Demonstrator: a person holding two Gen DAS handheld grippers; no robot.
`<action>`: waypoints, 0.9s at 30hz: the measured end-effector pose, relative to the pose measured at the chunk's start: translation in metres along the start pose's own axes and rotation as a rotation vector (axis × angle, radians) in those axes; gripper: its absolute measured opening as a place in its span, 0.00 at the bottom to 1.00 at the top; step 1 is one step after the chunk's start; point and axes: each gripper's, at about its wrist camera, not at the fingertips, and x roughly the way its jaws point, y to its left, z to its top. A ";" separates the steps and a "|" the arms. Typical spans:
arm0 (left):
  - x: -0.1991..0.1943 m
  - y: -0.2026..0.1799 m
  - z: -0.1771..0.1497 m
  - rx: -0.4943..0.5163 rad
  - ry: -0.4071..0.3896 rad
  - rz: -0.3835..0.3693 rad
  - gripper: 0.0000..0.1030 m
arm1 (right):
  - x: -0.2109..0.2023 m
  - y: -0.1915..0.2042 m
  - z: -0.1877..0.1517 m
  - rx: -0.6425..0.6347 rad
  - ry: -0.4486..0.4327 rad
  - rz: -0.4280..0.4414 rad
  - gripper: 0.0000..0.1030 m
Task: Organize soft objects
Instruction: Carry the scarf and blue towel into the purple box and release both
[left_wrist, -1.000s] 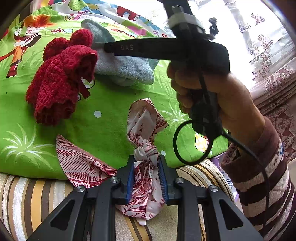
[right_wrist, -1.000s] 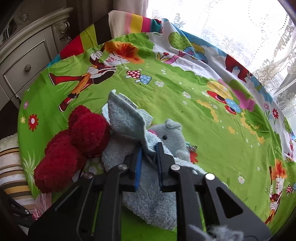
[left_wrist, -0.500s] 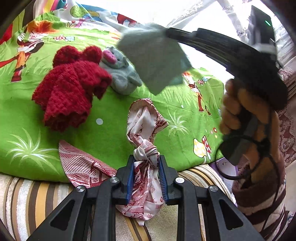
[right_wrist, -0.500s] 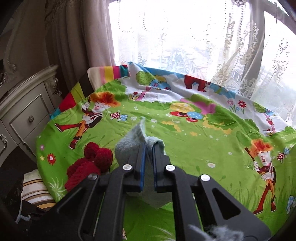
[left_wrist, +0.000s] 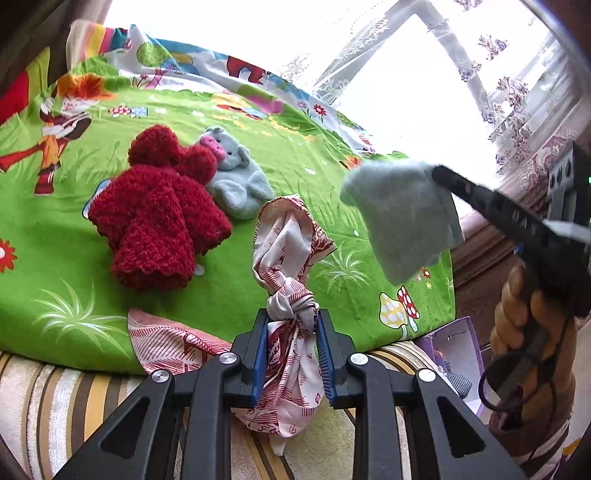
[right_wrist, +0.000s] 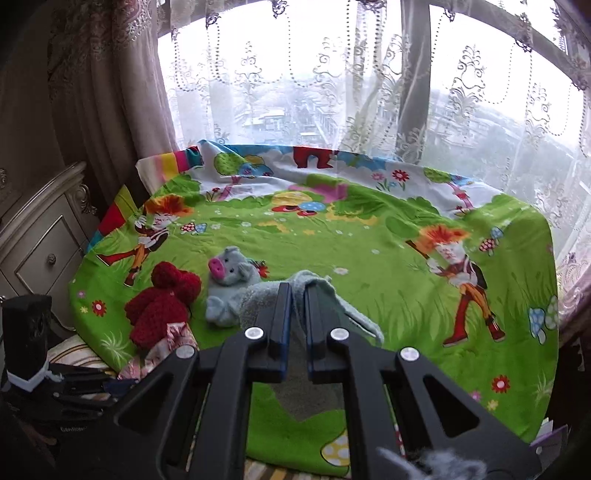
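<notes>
Blue pads line the left tool (left_wrist: 291, 325), and they are clamped on the knot of a red-and-white patterned scarf (left_wrist: 291, 254). One loop of the scarf stands up above the knot, its loose end hangs down between the tool's arms, and another flap spreads to the left over the edge of the bed cover. The right tool (right_wrist: 295, 295) is closed tight on a pale grey towel (left_wrist: 400, 218), pinching it at one edge. The towel hangs free in the air, off to the right of the scarf and above the near right part of the cover. A hand (left_wrist: 524, 325) in a striped sleeve grips that tool's handle, with a black cable looping below it.

Beyond the scarf, on the bright green cartoon-print cover (right_wrist: 369, 258), lies a fuzzy dark red knitted piece (left_wrist: 155, 218) with two pompom-like bumps at its far end. Just beside it, touching its right side, lies a small grey plush animal (left_wrist: 236, 177) with a pink snout. A striped cushion or mattress (left_wrist: 48, 398) shows under the cover's near edge. Lace curtains (right_wrist: 332, 81) hang at the window behind the bed, and a carved cream bedside cabinet (right_wrist: 40, 240) stands to its left.
</notes>
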 end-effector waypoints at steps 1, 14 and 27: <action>0.000 -0.003 -0.001 0.006 -0.005 0.006 0.24 | -0.004 -0.003 -0.005 0.006 0.007 -0.014 0.09; -0.005 -0.041 0.000 0.055 -0.016 0.014 0.25 | -0.059 -0.057 -0.052 0.135 0.048 -0.144 0.09; -0.001 -0.078 -0.011 0.107 0.006 0.004 0.24 | -0.103 -0.089 -0.072 0.206 0.018 -0.191 0.09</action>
